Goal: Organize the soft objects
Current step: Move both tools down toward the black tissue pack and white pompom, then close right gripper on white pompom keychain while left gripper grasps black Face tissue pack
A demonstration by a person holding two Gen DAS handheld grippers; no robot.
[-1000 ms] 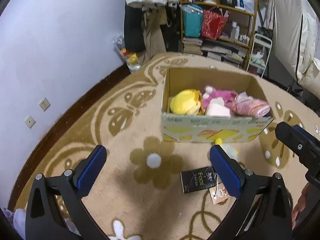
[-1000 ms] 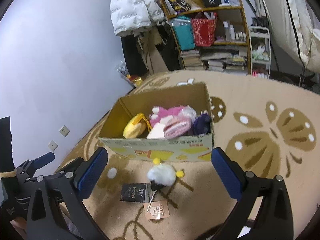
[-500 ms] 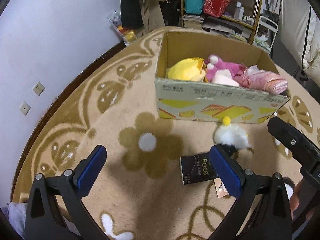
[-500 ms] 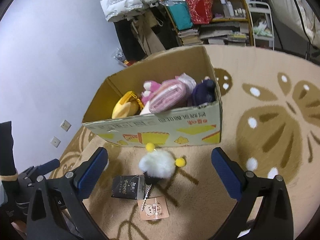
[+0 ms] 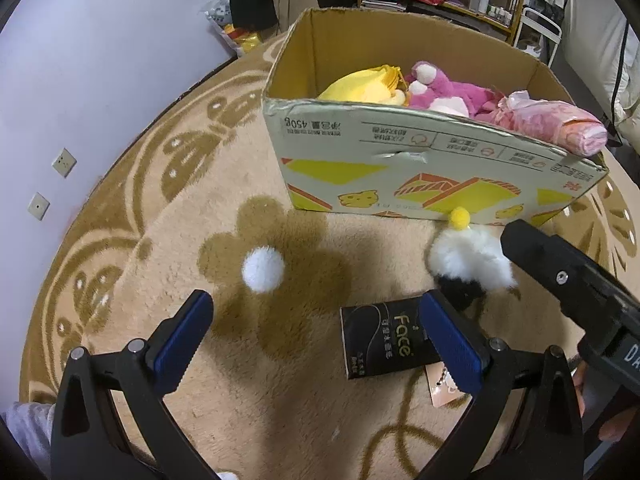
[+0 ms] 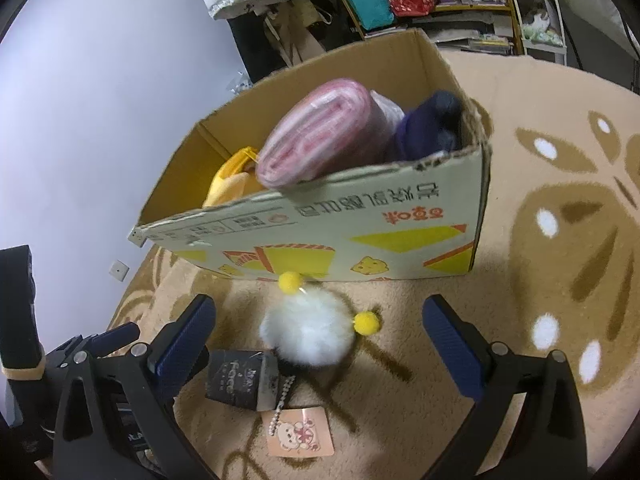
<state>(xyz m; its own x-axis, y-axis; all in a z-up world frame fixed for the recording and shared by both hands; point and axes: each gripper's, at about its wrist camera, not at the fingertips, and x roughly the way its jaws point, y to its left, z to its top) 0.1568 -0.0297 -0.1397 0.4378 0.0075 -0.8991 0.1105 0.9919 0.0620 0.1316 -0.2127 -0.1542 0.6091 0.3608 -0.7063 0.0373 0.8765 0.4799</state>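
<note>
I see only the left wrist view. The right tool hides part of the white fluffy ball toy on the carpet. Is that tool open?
Observer: Yes, the right tool is open. The white fluffy ball toy lies ahead between its spread fingers, not gripped.
Operator: I see one yellow pompom on it. Are there more?
Observer: A second yellow pompom sticks out on its right side.
Operator: What is behind the pink rolled cloth?
Observer: A dark navy soft item fills that corner of the brown cardboard box.
</note>
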